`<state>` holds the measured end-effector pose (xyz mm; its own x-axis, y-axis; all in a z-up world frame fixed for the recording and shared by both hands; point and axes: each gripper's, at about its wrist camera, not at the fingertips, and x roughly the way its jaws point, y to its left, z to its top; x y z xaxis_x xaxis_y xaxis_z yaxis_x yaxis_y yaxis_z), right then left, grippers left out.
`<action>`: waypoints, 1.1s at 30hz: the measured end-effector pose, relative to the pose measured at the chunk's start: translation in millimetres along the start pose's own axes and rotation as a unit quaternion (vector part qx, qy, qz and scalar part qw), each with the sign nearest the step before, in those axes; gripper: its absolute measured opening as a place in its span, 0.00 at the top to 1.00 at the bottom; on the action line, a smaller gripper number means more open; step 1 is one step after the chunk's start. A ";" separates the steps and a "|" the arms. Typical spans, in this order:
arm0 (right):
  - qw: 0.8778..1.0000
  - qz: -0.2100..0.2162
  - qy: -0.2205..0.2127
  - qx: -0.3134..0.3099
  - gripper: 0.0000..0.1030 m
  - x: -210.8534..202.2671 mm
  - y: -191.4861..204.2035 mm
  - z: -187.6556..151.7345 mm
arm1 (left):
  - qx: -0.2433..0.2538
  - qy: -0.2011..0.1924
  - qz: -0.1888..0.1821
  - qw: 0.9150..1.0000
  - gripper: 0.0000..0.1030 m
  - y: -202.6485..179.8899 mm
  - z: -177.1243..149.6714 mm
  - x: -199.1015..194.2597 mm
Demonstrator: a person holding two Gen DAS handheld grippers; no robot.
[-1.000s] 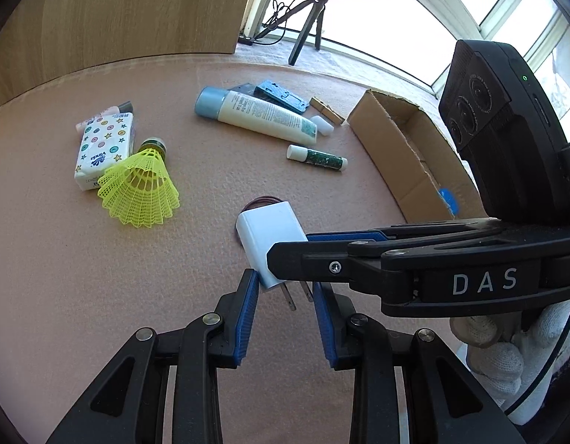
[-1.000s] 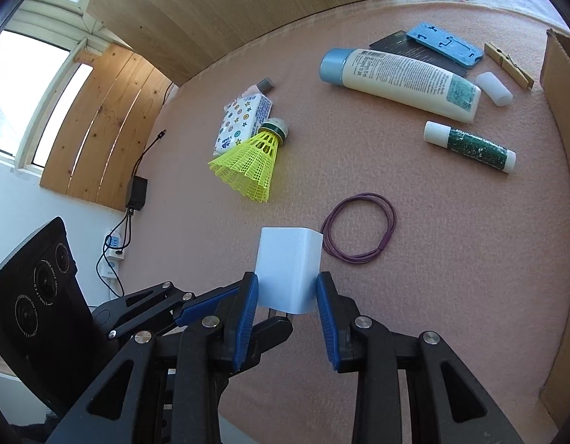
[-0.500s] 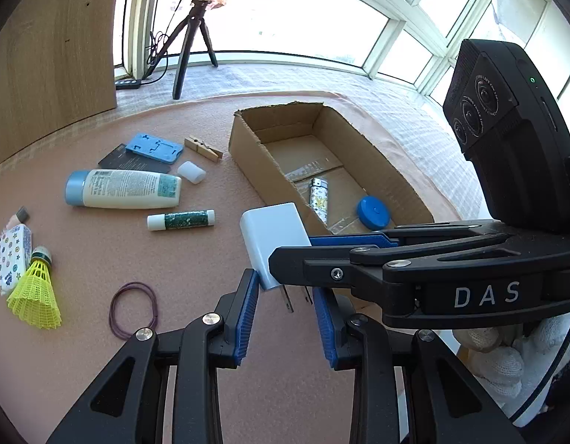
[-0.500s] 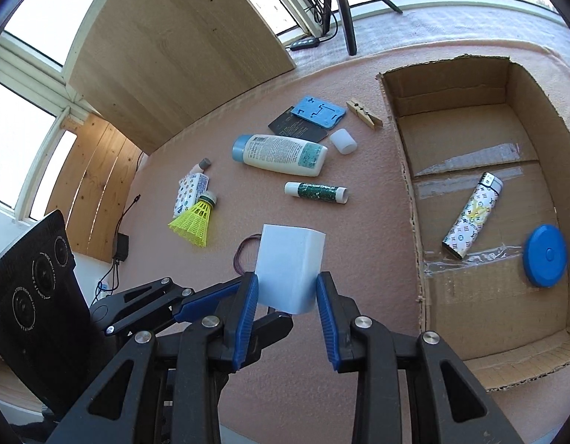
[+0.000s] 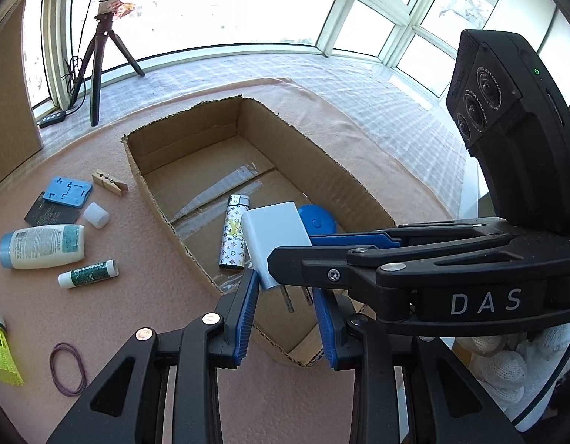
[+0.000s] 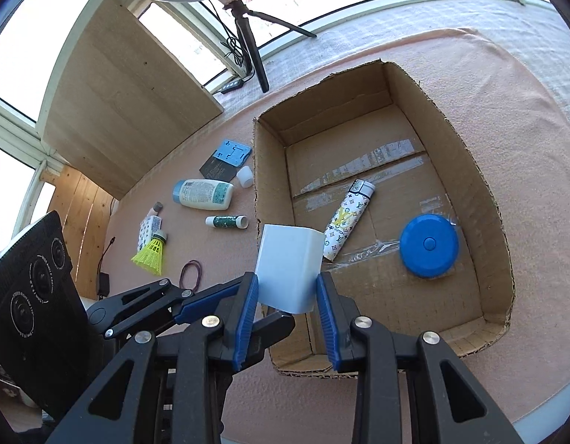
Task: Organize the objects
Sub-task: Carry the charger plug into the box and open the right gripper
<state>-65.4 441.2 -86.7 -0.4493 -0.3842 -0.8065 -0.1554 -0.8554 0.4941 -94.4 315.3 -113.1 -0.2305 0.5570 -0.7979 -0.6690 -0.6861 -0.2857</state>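
A white charger plug (image 6: 288, 266) hangs in the air, and my right gripper (image 6: 287, 292) is shut on its two sides. In the left wrist view the charger (image 5: 274, 236) hangs over the near left wall of the cardboard box (image 5: 151, 199), its two metal prongs pointing down. My left gripper (image 5: 285, 288) stands open just under it. The prongs lie between its blue pads and neither pad presses on them. On the floor of the box (image 6: 466, 162) lie a patterned lighter (image 6: 348, 222) and a blue disc (image 6: 429, 246).
Left of the box, on the pink mat, lie a lotion bottle (image 5: 44, 246), a green tube (image 5: 89, 273), a white cap (image 5: 96, 214), a clothespin (image 5: 109, 181), a blue plate (image 5: 68, 192), a yellow shuttlecock (image 5: 0, 355) and a purple rubber band (image 5: 66, 368). A tripod (image 5: 100, 59) stands behind.
Both grippers have travelled together with the charger, from above the rubber band on the mat rightward to the box's near left wall. Neither gripper's jaws have changed.
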 end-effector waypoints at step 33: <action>0.999 -0.049 -0.009 0.000 0.39 6.8 -35.1 -0.3 | 0.031 0.032 0.015 0.999 0.35 -20.8 2.3 33.7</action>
<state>-62.8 468.5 -109.6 -0.4478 -0.2926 -0.8449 -0.2000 -0.8883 0.4135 -89.9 349.4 -132.8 -0.2079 0.5042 -0.8382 -0.7050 -0.6713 -0.2289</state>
